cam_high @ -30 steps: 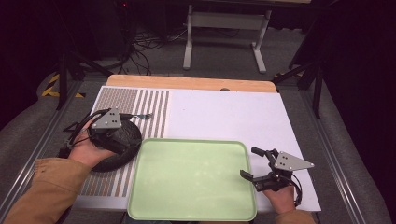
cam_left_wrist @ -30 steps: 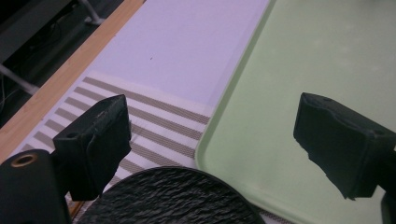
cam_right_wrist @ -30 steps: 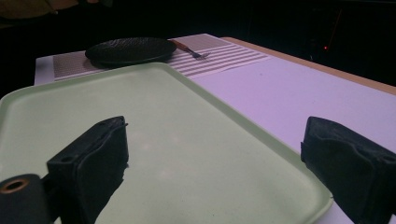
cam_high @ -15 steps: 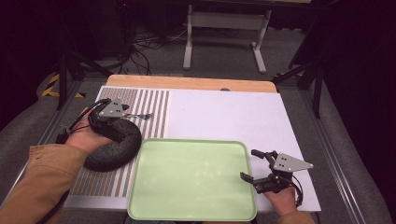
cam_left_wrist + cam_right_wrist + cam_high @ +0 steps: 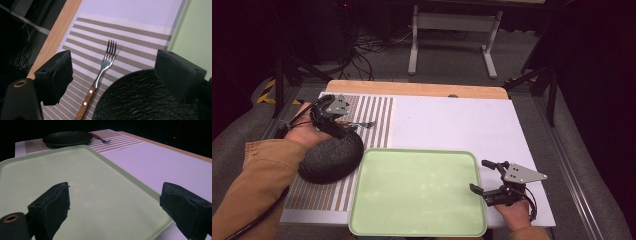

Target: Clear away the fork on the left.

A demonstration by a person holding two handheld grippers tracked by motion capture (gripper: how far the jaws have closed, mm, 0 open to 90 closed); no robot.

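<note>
No readable text, label, number or sign — none anywhere.

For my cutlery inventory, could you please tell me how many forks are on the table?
1. The fork lies on the striped mat, beside the black plate.

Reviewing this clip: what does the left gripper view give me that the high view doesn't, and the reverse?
Left gripper view: the fork in detail, four tines, wooden riveted handle, lying on the striped placemat beside the black plate.
High view: the whole green tray, the right gripper open at its right edge, and the left gripper over the plate's far side.
Both: plate, fork, placemat and tray edge.
</note>
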